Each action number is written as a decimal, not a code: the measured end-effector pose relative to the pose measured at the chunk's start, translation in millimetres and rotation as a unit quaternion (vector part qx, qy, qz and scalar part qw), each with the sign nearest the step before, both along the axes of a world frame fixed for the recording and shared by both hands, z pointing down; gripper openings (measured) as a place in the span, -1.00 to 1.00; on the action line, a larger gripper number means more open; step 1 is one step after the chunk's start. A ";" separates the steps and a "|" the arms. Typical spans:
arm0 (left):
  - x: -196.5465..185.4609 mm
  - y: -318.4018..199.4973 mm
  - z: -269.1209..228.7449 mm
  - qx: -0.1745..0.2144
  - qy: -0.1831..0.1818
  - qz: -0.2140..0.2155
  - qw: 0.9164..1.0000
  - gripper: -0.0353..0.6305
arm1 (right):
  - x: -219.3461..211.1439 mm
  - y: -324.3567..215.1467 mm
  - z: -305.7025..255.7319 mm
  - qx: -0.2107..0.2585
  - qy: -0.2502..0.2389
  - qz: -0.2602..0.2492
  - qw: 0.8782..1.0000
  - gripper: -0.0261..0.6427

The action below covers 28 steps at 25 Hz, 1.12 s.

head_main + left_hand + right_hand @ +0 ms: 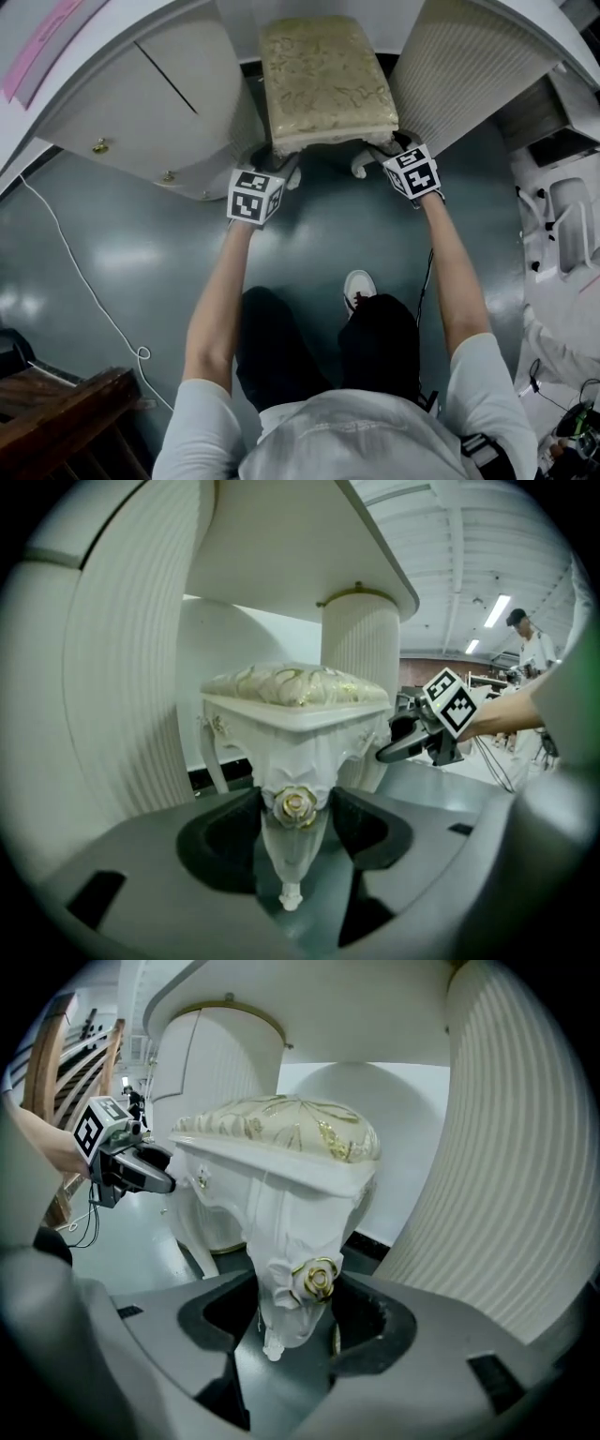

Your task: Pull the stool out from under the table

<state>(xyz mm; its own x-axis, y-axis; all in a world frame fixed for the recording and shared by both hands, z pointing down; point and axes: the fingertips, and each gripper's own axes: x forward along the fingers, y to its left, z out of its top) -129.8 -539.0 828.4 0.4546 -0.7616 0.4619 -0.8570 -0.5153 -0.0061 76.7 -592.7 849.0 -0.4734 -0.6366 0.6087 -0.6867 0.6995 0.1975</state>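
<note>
A white carved stool with a cream and gold cushion point(323, 80) stands partly under the white table point(141, 103), between its two fluted pedestals. My left gripper point(281, 169) is at the stool's front left leg and my right gripper point(380, 155) at its front right leg. In the left gripper view the pads of my left gripper point(295, 822) press on a leg point(293, 850) at its gold rose. In the right gripper view my right gripper point(298, 1312) grips the other rose-carved leg point(286, 1312) in the same way. The back legs are hidden.
A fluted pedestal point(469, 84) stands close on the right and a curved cabinet with gold knobs on the left. A white cable point(84, 281) lies on the grey floor. Dark wooden furniture point(66, 412) is at lower left, white equipment point(562, 225) at right. My shoe point(358, 288) is behind the stool.
</note>
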 end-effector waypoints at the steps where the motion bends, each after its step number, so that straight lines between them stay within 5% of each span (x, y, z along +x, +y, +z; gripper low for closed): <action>1: 0.8 6.8 0.5 -0.002 0.000 0.002 1.000 -0.16 | 1.0 7.1 0.5 -0.002 0.001 0.001 1.000 -0.15; 18: 11.6 113.3 -1.5 -0.033 0.027 0.046 0.998 -0.20 | 16.2 120.9 0.7 -0.020 0.013 0.027 0.999 -0.15; 28: 16.7 138.3 -2.5 -0.050 0.021 0.035 0.998 -0.20 | 21.2 150.4 0.0 -0.044 0.024 0.004 0.999 -0.16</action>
<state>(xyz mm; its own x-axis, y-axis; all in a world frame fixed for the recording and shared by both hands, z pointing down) -113.1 -400.7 825.8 0.5248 -0.6785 0.5140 -0.8178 -0.5694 0.0833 97.9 -442.4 849.0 -0.4368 -0.5835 0.6846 -0.6840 0.7097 0.1684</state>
